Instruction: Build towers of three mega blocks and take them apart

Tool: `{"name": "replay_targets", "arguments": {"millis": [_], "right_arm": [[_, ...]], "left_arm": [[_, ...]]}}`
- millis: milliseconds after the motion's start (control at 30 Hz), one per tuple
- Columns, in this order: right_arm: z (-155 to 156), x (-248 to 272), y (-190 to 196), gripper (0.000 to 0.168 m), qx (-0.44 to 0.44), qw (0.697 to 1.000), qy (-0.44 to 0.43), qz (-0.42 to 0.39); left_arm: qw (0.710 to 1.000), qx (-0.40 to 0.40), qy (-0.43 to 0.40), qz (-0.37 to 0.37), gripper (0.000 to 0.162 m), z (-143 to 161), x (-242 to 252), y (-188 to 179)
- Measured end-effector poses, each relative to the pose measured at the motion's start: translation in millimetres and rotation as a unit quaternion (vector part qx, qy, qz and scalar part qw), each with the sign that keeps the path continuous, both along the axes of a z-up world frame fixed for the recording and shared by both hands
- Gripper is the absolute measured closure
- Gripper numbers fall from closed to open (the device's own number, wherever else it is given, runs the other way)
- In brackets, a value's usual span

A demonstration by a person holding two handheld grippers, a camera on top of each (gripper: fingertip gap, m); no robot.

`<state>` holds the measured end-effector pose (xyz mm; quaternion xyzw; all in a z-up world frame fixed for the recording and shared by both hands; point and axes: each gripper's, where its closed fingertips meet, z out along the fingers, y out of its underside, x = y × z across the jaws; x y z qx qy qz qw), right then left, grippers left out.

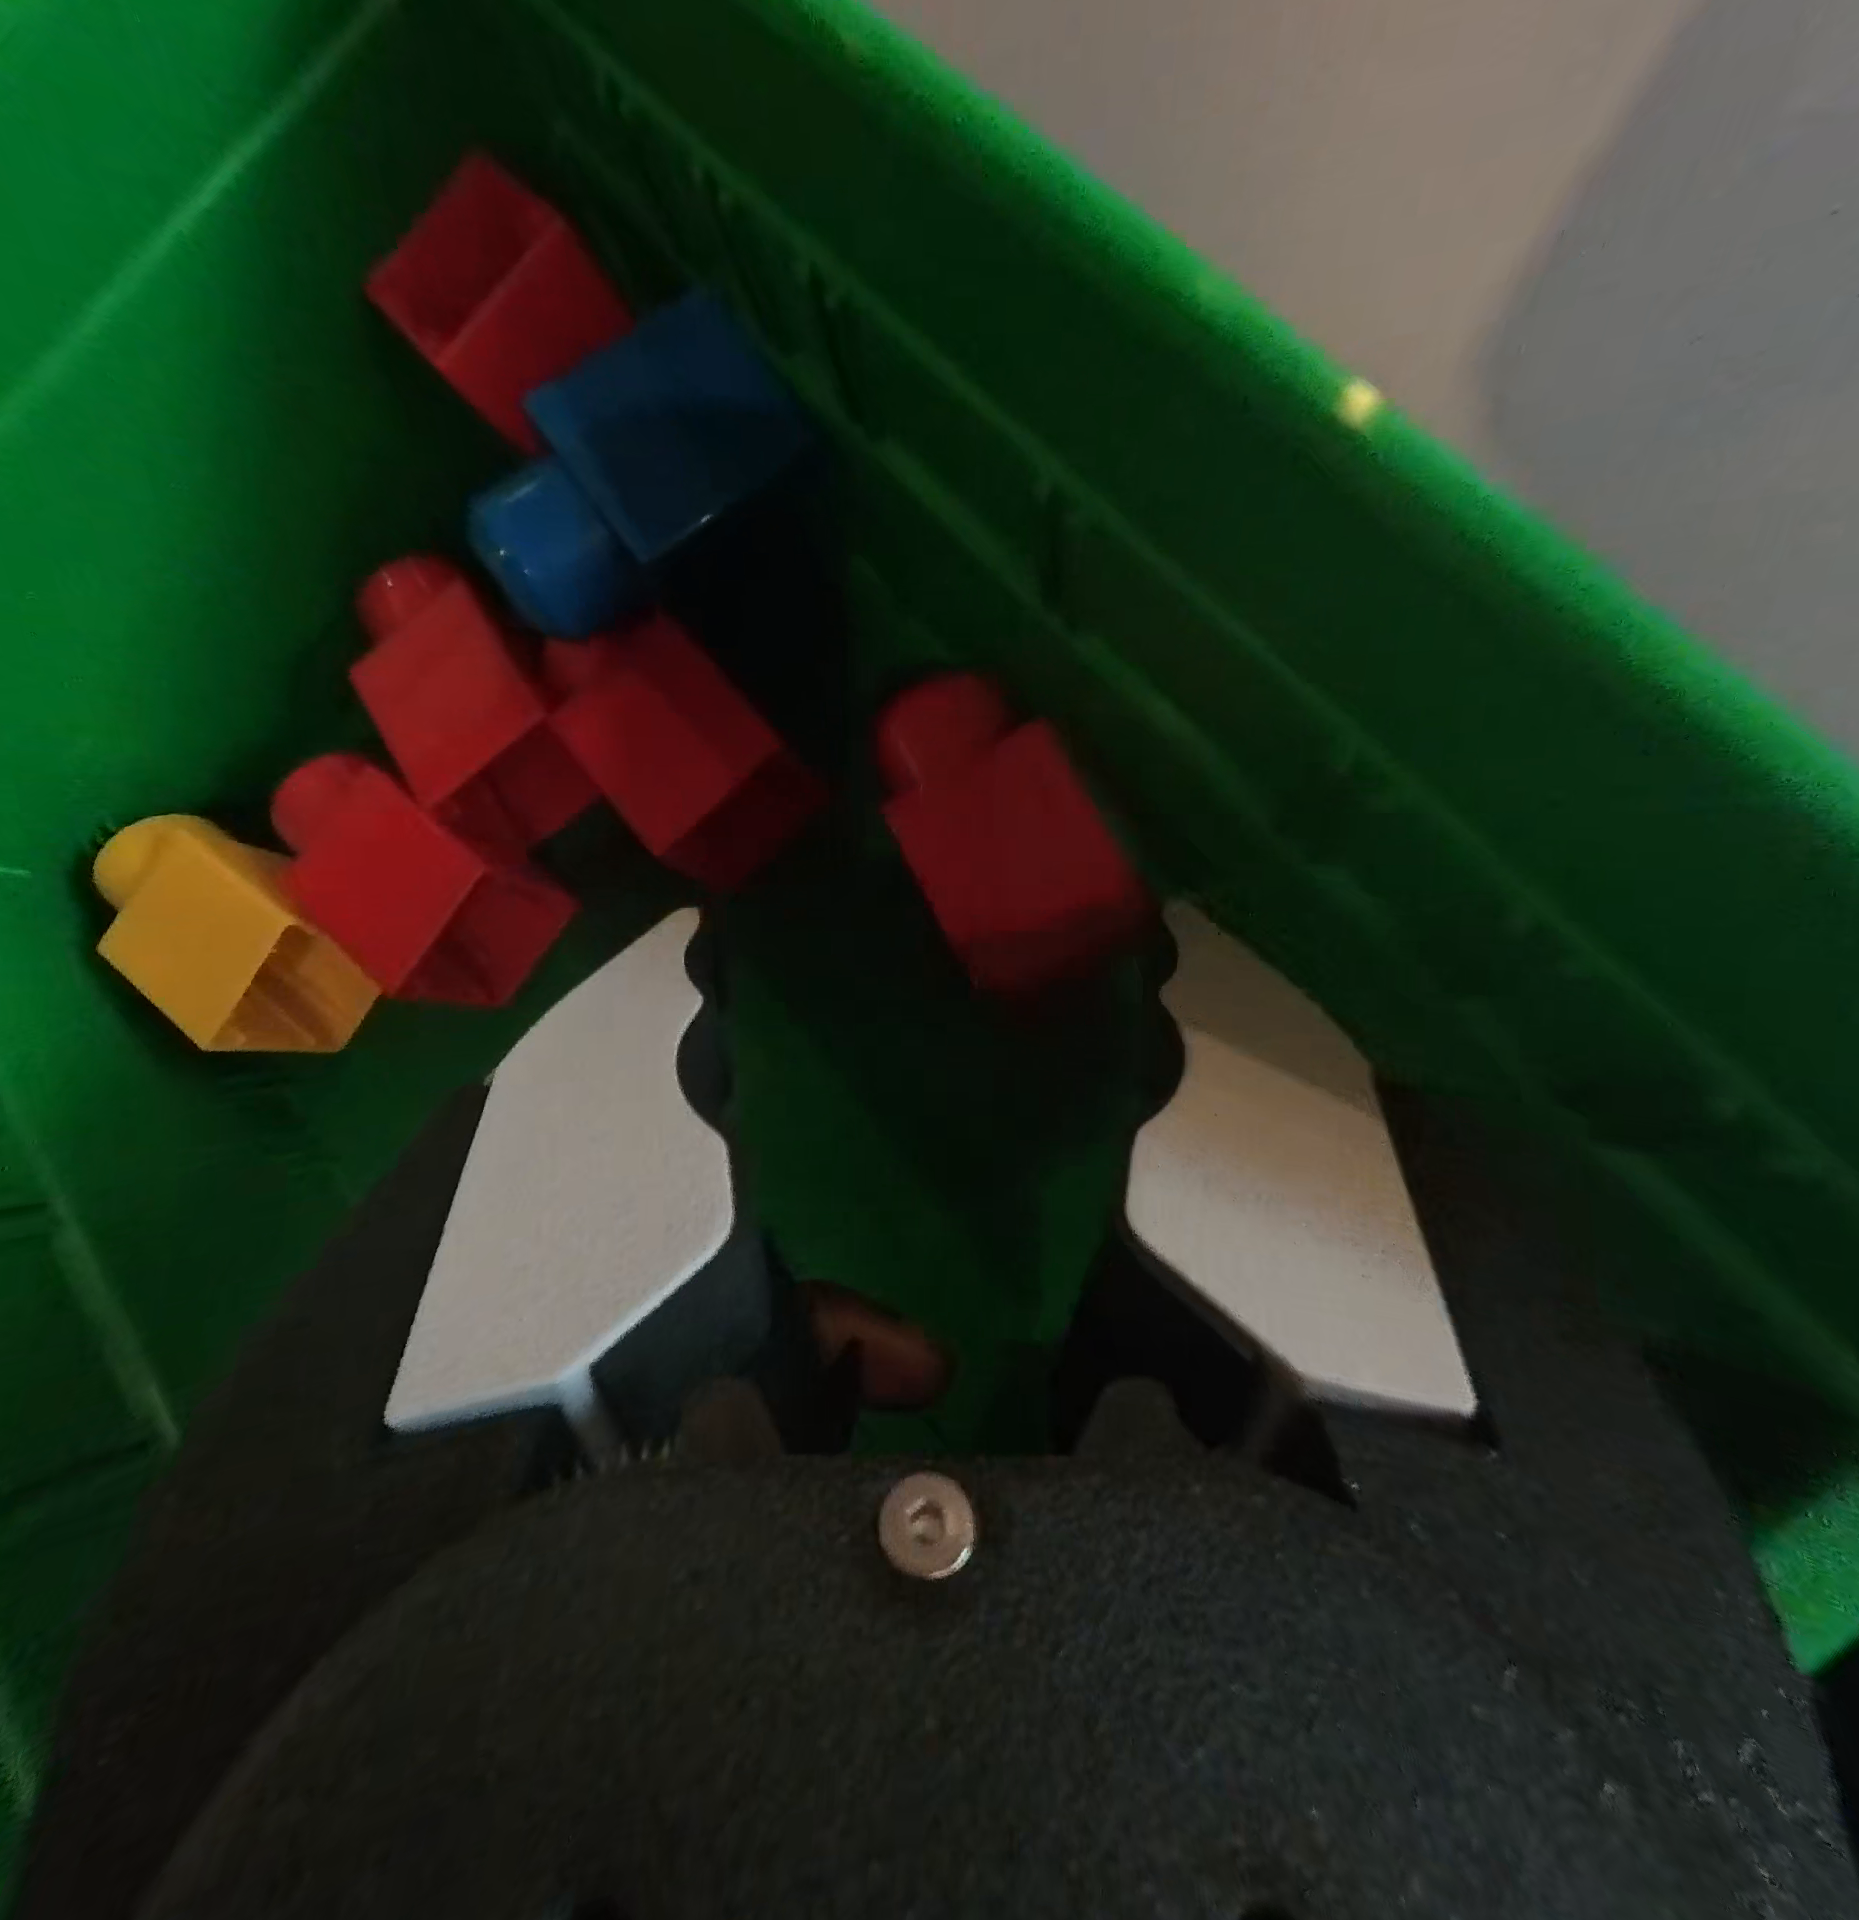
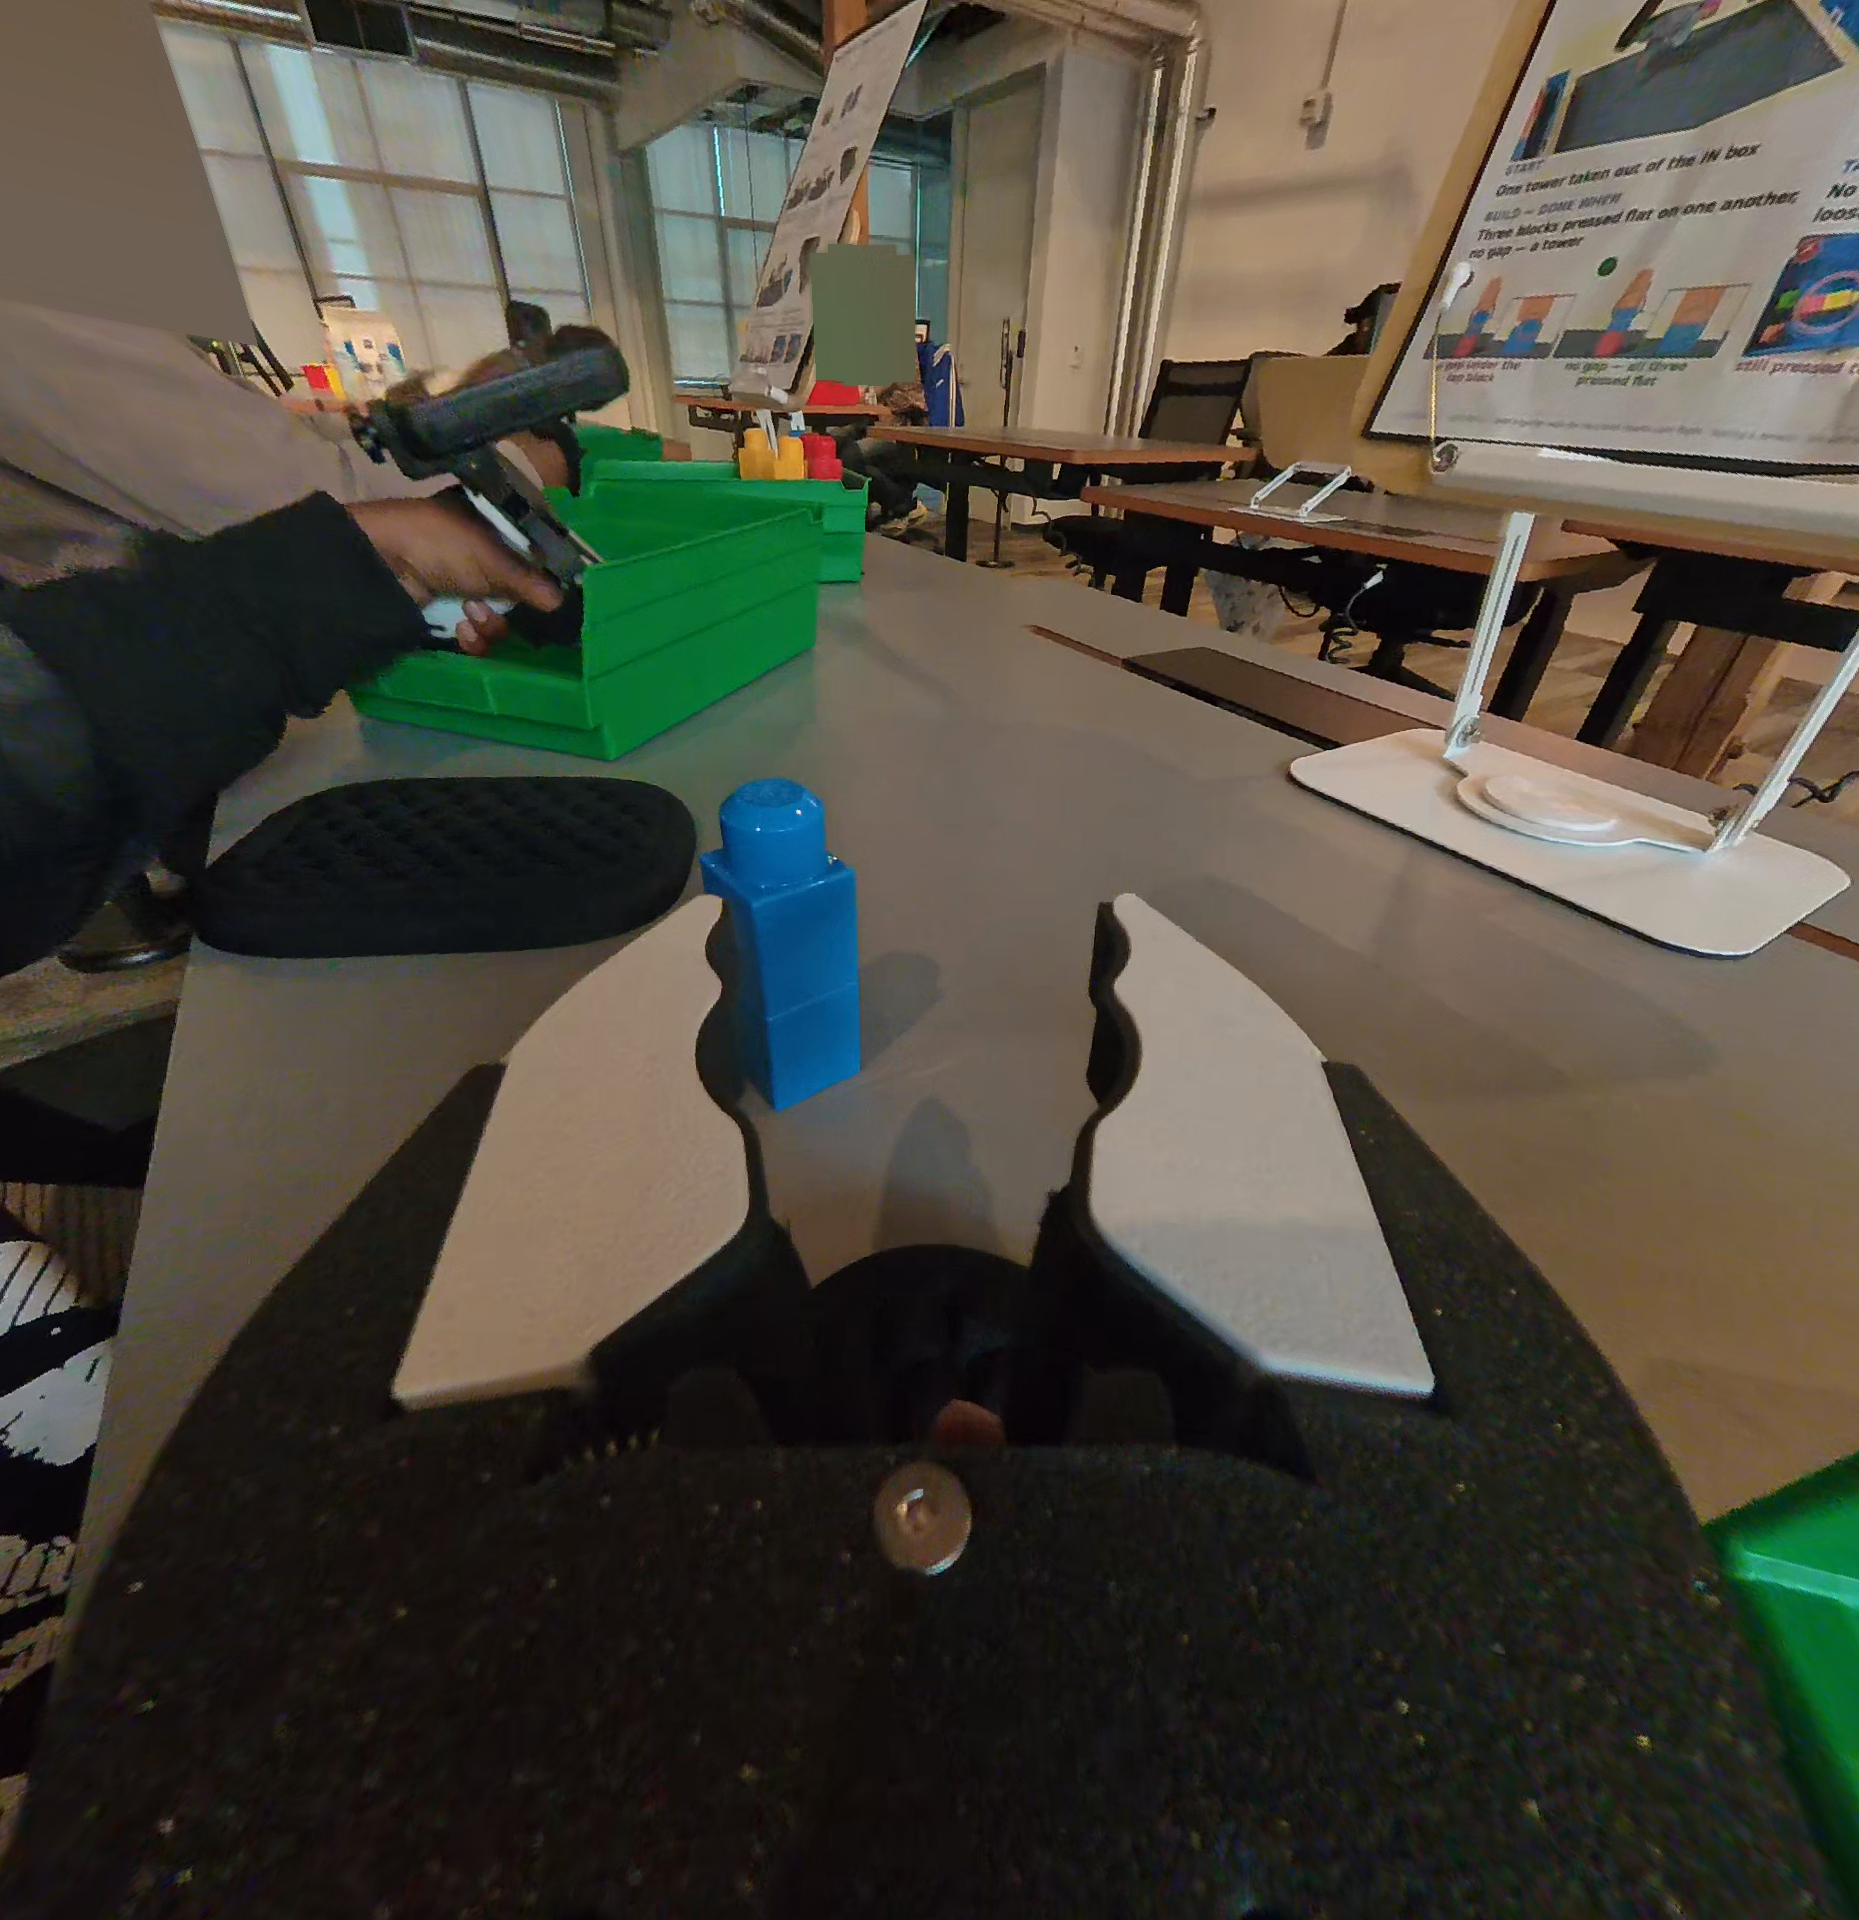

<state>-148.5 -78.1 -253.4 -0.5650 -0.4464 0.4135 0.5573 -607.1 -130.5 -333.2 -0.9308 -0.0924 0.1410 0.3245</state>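
Note:
My left gripper (image 1: pixel 930 935) is open inside a green bin (image 1: pixel 1112 499), its fingers either side of a lone red block (image 1: pixel 1008 831) that lies close to the right finger. Beyond it lie several more red blocks (image 1: pixel 655 738), a blue block (image 1: pixel 634 457) and a yellow block (image 1: pixel 229 935). In the right wrist view my right gripper (image 2: pixel 909 925) is open and empty above the grey table (image 2: pixel 1216 1039). A blue stack of two blocks (image 2: pixel 790 945) stands upright between the fingertips, close to the left one. The left gripper also shows there, reaching into the bin (image 2: pixel 686 613).
A black mesh pad (image 2: pixel 447 862) lies left of the blue stack. A white stand base (image 2: pixel 1569 831) carries an instruction board at the right. A second green bin (image 2: pixel 831 499) with yellow and red blocks sits farther back. Another green bin corner (image 2: pixel 1818 1621) is at lower right. There is about 45 cm between the tips of the two grippers.

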Motion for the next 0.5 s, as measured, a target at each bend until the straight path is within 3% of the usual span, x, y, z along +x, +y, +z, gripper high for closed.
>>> {"name": "replay_targets", "arguments": {"millis": [333, 433, 500], "right_arm": [[-0.8, -0.3, 0.5, 0.105, -0.002, 1.0, -0.002, 0.0], [-0.4, -0.1, 0.5, 0.105, -0.002, 1.0, 0.0, 0.001], [0.3, 0.5, 0.5, 0.106, -0.002, 1.0, 0.003, 0.001]], "left_arm": [[1.0, 0.02, 0.008, -0.015, 0.089, -4.1, -0.1, 8.1], [0.999, 0.009, 0.022, -0.021, 0.123, -8.5, -4.5, 9.8], [0.999, 0.016, 0.026, -0.023, 0.124, -7.5, -5.9, 9.3]]}}
